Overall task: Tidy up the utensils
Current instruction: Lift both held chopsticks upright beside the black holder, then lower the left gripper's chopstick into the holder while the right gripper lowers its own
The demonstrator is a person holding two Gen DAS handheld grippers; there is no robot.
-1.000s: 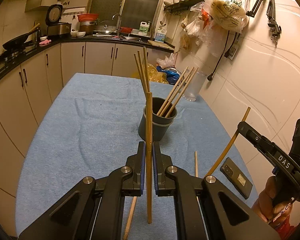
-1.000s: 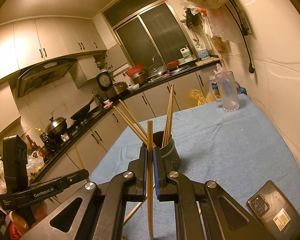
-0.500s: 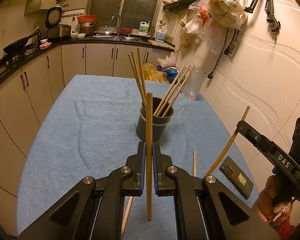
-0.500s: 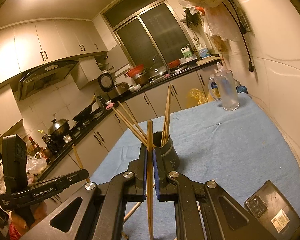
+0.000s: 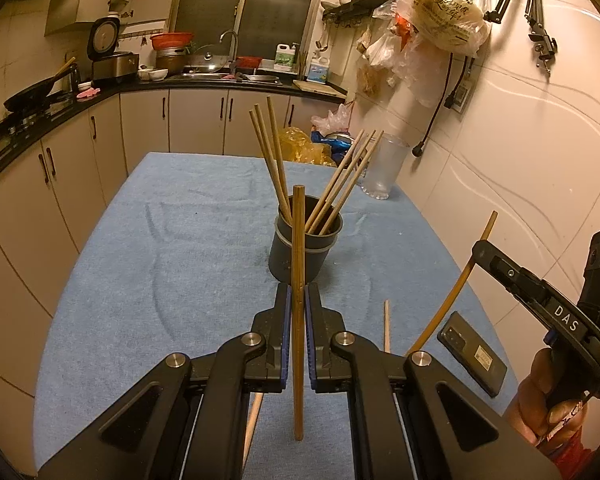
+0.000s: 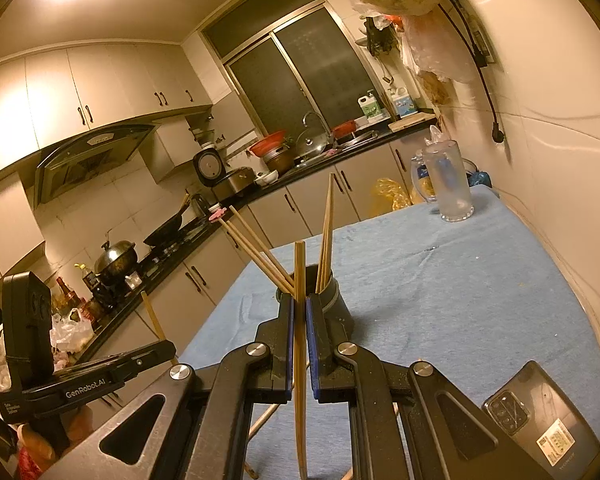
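Note:
A dark grey cup (image 5: 300,254) stands mid-table on the blue cloth (image 5: 180,260) with several wooden chopsticks leaning in it. In the left wrist view my left gripper (image 5: 298,296) is shut on one upright chopstick (image 5: 298,220), just short of the cup. My right gripper (image 5: 480,247) shows at the right edge, gripping a chopstick (image 5: 452,296). In the right wrist view the right gripper (image 6: 299,304) is shut on an upright chopstick (image 6: 299,264) in front of the cup (image 6: 336,308). The left gripper (image 6: 166,347) is at lower left with its chopstick (image 6: 152,316).
Loose chopsticks (image 5: 387,326) lie on the cloth near the front, one partly under the left gripper (image 5: 254,420). A black phone (image 5: 472,354) lies at the right front edge. A clear pitcher (image 5: 382,168) stands at the far right by the tiled wall. Kitchen counters run behind and left.

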